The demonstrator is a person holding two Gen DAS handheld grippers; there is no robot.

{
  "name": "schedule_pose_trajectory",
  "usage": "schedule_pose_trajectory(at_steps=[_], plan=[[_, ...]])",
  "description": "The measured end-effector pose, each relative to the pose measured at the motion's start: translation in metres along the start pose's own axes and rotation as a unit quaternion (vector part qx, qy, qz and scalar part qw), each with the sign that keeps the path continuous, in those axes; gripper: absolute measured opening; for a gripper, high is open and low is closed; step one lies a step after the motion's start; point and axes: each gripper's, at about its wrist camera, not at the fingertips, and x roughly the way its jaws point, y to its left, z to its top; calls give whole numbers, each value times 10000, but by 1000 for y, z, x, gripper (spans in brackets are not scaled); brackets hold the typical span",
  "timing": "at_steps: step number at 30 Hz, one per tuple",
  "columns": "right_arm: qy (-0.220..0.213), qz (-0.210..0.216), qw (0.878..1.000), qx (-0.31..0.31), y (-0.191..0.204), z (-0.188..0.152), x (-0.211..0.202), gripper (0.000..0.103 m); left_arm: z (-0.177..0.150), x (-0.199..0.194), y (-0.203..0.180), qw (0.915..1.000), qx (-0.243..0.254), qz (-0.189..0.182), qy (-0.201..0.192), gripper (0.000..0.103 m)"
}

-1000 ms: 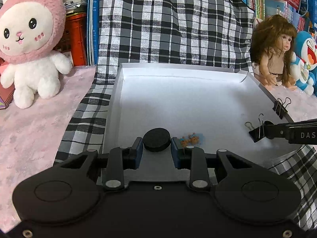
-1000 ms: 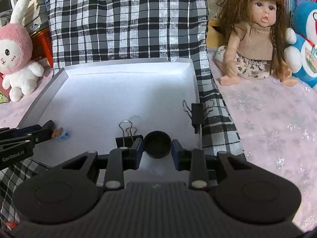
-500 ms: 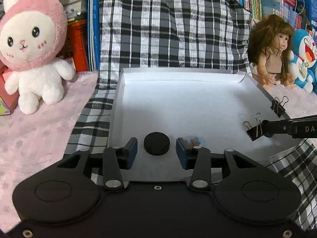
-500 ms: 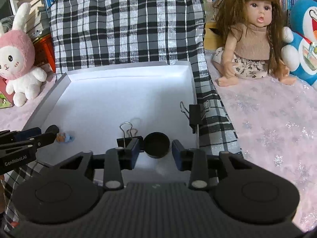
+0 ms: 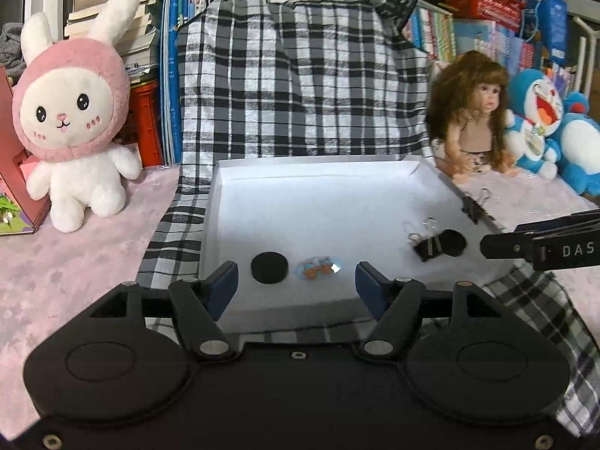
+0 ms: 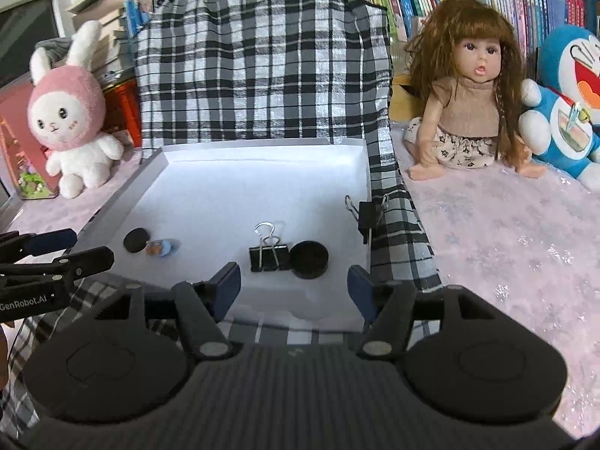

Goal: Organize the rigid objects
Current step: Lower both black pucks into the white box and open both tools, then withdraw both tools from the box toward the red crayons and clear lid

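Observation:
A white tray [image 5: 322, 172] [image 6: 262, 157] lies on a checked cloth. In the left wrist view a black disc [image 5: 269, 267] and a small blue sticker piece [image 5: 318, 267] lie near its front left. My left gripper [image 5: 296, 287] is open and empty, just behind them. In the right wrist view a black binder clip [image 6: 268, 256] and a second black disc [image 6: 309, 259] lie near the front right. My right gripper [image 6: 293, 288] is open and empty behind them. Another binder clip [image 6: 365, 213] grips the tray's right wall.
A pink-and-white bunny plush [image 5: 73, 120] sits left of the tray. A doll [image 6: 468, 101] and a blue plush [image 6: 573, 101] sit at the right on pink cloth [image 6: 506, 247]. Books and red crates line the back.
Both grippers opened, let go of their black discs, and drew back and up from the tray. The discs now lie on the tray floor.

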Motion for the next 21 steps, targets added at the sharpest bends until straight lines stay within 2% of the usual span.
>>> schedule_pose_trajectory(at_steps=[21], plan=[[-669, 239, 9951, -690, 32, -59, -69, 90, -64, -88, -28, 9987, 155, -184, -453, 80]])
